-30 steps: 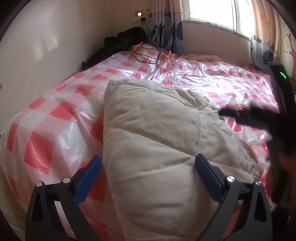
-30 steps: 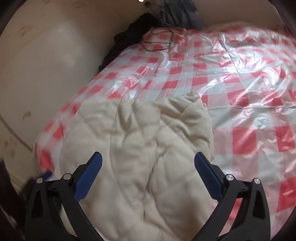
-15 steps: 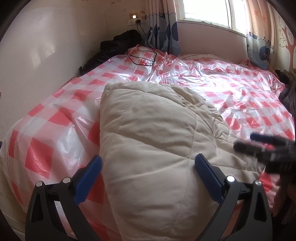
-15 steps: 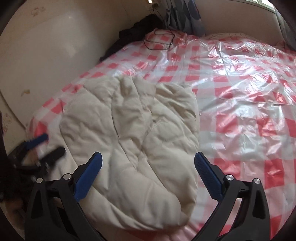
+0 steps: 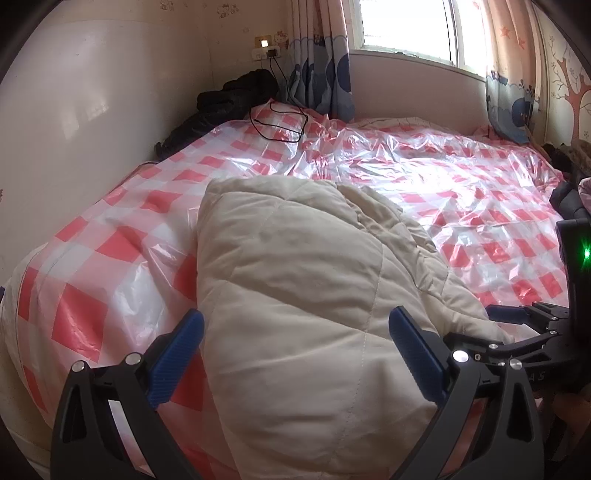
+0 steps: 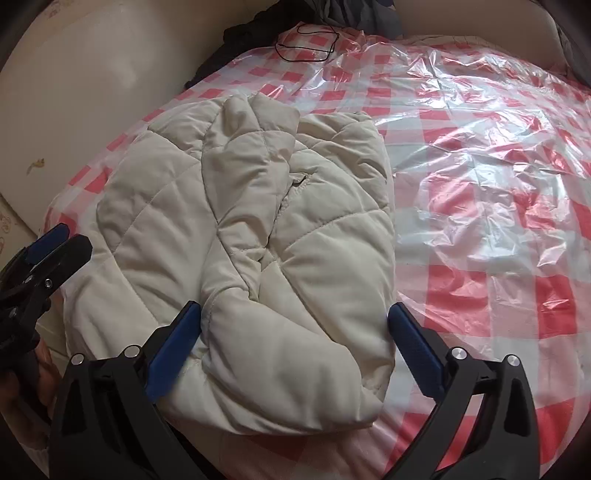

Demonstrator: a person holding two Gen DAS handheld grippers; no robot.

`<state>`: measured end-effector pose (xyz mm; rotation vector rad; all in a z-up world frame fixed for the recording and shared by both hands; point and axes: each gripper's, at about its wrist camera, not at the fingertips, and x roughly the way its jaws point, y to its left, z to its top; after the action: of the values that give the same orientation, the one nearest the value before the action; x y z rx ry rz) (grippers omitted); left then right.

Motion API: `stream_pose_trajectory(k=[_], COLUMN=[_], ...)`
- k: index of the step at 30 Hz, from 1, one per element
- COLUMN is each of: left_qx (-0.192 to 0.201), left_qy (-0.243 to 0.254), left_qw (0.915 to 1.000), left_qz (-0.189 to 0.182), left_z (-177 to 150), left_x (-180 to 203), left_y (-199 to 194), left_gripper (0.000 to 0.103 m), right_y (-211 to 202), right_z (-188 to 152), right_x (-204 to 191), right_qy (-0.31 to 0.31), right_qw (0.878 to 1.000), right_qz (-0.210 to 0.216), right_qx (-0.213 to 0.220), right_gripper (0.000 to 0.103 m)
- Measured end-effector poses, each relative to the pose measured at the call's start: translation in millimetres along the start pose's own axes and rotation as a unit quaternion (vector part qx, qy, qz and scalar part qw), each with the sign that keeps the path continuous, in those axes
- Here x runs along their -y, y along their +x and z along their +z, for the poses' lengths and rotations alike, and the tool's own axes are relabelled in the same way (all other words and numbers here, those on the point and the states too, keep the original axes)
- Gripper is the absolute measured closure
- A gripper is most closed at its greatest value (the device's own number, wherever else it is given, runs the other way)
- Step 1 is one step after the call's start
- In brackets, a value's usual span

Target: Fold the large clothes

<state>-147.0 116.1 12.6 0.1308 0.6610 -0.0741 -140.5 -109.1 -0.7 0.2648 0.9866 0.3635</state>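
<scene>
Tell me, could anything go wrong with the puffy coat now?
The folded beige coat is puffy, and both grippers, left and right, are open, so it may spring open. It lies on slippery-looking checked plastic sheet near the bed's edge, so it might slide off. Closing fingers could snag that thin plastic.

One beige quilted jacket (image 6: 258,258), folded, on the bed. One red-and-white checked plastic sheet (image 5: 461,192) over the bed. One black cable (image 5: 279,125), looped. One heap of dark clothing (image 5: 229,99) at the far corner (number of garments cannot be told). One wall socket (image 5: 266,46), lit. One window (image 5: 406,26); two curtains (image 5: 321,74). Two tongs: left tongs (image 5: 295,354), right tongs (image 6: 295,345), two blue-padded fingers (image 6: 173,350) each.
</scene>
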Motion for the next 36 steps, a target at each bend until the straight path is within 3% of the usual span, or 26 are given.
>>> stream_pose_trajectory(k=[6, 7, 10, 12, 16, 18, 23, 26, 28, 31, 33, 36], left_qx=[-0.003, -0.006, -0.021, -0.027, -0.023, -0.021, -0.062, -0.110, -0.126, -0.129, -0.127, -0.137], left_qy=[-0.013, -0.014, -0.015, -0.014, -0.018, -0.028, -0.110, -0.151, -0.170, -0.177, -0.180, -0.186], left_qw=[0.9999, 0.9999, 0.9995, 0.9993, 0.9994, 0.9993, 0.9906, 0.9783, 0.9716, 0.9691, 0.9687, 0.9652], left_qz=[0.004, 0.007, 0.015, 0.020, 0.021, 0.015, -0.051, -0.091, -0.106, -0.113, -0.115, -0.123], left_z=[-0.4, -1.4, -5.2, -7.9, -13.9, -15.0, -23.4, -35.8, -41.5, -39.4, -34.3, -25.4], left_x=[-4.9, -5.4, -7.3, -8.9, -14.9, -20.8, -51.7, -65.9, -68.8, -69.1, -68.7, -70.5], left_y=[2.2, 3.2, 8.9, 10.9, 5.8, 2.8, -9.0, -4.8, -0.1, 0.6, 2.4, 14.5], left_gripper=[0.007, 0.007, 0.007, 0.007, 0.007, 0.007, 0.007, 0.007, 0.007, 0.007, 0.007, 0.007], right_y=[-34.8, -30.9, 15.3, 15.4, -13.7, -20.0, -38.5, -30.1, -21.2, -9.8, -8.5, -2.5], right_z=[-4.5, -6.0, -13.4, -10.2, -12.8, -20.6, -36.0, -37.9, -38.5, -41.2, -41.2, -40.8], right_x=[-21.1, -24.0, -18.2, -6.2, -3.7, 7.0, 73.3, 98.3, 101.5, 96.6, 96.3, 100.9], right_qy=[-0.015, -0.014, -0.010, 0.019, 0.026, 0.049, 0.192, 0.249, 0.261, 0.287, 0.285, 0.310], right_qw=[0.998, 0.999, 0.999, 0.998, 0.999, 0.997, 0.974, 0.952, 0.943, 0.918, 0.920, 0.906], right_qz=[-0.006, -0.004, 0.008, 0.035, 0.022, 0.044, 0.115, 0.165, 0.188, 0.258, 0.253, 0.274], right_qx=[0.062, 0.052, -0.042, -0.054, -0.038, -0.038, -0.026, -0.063, -0.083, -0.093, -0.096, -0.095], right_gripper=[0.007, 0.007, 0.006, 0.006, 0.007, 0.007, 0.007, 0.007, 0.007, 0.006, 0.006, 0.006])
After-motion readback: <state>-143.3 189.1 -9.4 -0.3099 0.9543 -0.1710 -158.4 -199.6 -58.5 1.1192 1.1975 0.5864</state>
